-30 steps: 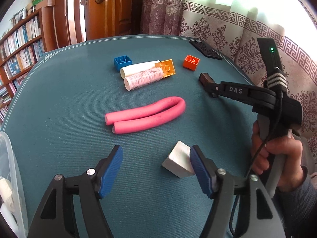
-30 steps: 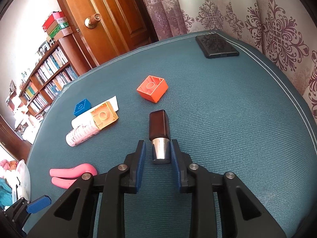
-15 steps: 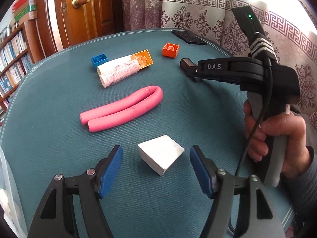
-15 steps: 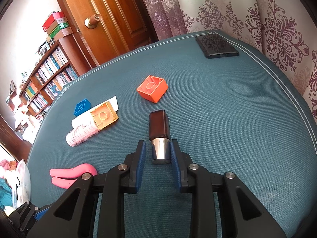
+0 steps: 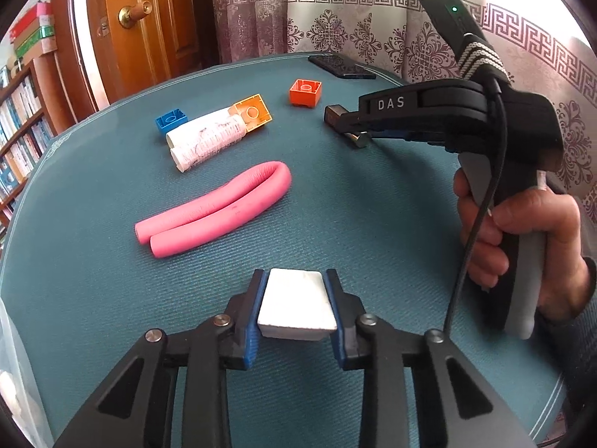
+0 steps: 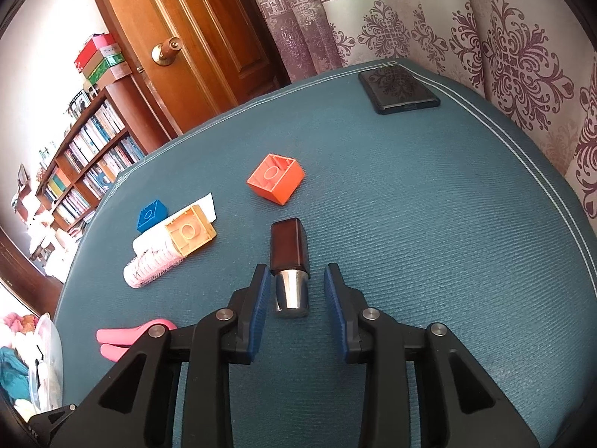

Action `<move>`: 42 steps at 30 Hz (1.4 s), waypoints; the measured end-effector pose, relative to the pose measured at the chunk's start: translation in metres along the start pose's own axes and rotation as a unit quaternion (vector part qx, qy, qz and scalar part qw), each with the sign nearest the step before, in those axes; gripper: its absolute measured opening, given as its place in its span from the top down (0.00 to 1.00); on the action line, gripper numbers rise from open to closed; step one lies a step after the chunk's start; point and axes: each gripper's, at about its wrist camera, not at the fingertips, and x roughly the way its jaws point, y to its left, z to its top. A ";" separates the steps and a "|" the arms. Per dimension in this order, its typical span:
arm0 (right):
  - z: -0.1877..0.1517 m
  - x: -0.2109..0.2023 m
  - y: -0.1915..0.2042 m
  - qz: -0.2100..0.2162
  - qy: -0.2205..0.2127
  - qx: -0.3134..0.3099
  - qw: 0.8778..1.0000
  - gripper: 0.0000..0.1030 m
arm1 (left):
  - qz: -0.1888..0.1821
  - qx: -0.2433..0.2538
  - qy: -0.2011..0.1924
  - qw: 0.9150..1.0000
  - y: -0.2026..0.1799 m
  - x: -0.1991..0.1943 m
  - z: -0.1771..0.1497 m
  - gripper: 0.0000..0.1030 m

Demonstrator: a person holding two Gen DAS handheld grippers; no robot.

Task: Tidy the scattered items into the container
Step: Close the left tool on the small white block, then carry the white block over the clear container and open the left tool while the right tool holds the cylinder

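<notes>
left wrist view: my left gripper (image 5: 294,306) is pinching the white block (image 5: 294,304) near the table's (image 5: 93,268) near edge. right wrist view: my right gripper (image 6: 294,300) is standing spread, straddling the brown bottle (image 6: 290,261) mid-table without touching it.

the clear container (image 6: 46,339) is cut off at the left edge.

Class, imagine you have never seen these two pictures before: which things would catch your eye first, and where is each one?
Nearest the camera, the left gripper is shut on a white rectangular block above the teal table. Behind it lies a bright pink foam tube folded double. The right gripper stands open around a brown bottle with a silver cap, with an orange toy brick beyond.
</notes>
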 end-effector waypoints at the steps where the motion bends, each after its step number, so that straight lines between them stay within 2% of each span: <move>1: 0.000 0.000 0.000 0.000 0.000 0.000 1.000 0.67 | 0.000 -0.005 0.000 1.000 0.001 -0.001 -0.001 0.67; 5: 0.001 0.001 0.002 -0.004 0.001 -0.008 1.000 0.65 | 0.001 -0.022 -0.001 1.000 0.005 -0.003 -0.003 0.67; 9: 0.003 0.004 0.005 -0.004 0.001 -0.019 1.000 0.60 | 0.001 -0.025 0.001 1.000 0.005 -0.004 -0.005 0.65; 11: 0.007 0.008 0.009 -0.008 -0.001 -0.026 1.000 0.60 | 0.001 -0.024 0.001 1.000 0.003 -0.004 -0.006 0.62; 15: 0.009 0.014 0.014 -0.012 0.005 -0.042 0.999 0.60 | 0.012 -0.024 0.002 1.000 -0.001 -0.005 -0.008 0.61; 17: 0.008 0.015 0.016 -0.010 0.008 -0.051 0.999 0.62 | 0.013 -0.029 0.003 0.999 0.000 -0.005 -0.008 0.62; 18: 0.007 0.015 0.017 -0.012 0.009 -0.056 0.998 0.73 | 0.014 -0.032 0.003 0.999 0.000 -0.006 -0.009 0.66; 19: 0.006 0.016 0.018 -0.010 0.012 -0.058 0.998 0.76 | 0.015 -0.034 0.003 0.999 0.000 -0.007 -0.009 0.68; 26: 0.002 0.009 0.019 -0.005 0.004 -0.062 0.998 0.76 | 0.002 -0.047 0.006 0.999 0.000 -0.020 -0.017 0.68; 32: 0.000 0.004 0.015 0.011 0.006 -0.049 0.999 0.76 | 0.026 -0.071 -0.010 0.997 0.018 -0.046 -0.022 0.68; 38: 0.000 -0.006 0.015 0.055 0.019 -0.010 0.998 0.76 | 0.065 -0.099 -0.040 0.992 0.048 -0.082 -0.028 0.68; 42: -0.004 -0.020 0.033 0.083 0.015 -0.021 0.996 0.76 | 0.096 -0.119 -0.055 0.987 0.074 -0.104 -0.037 0.68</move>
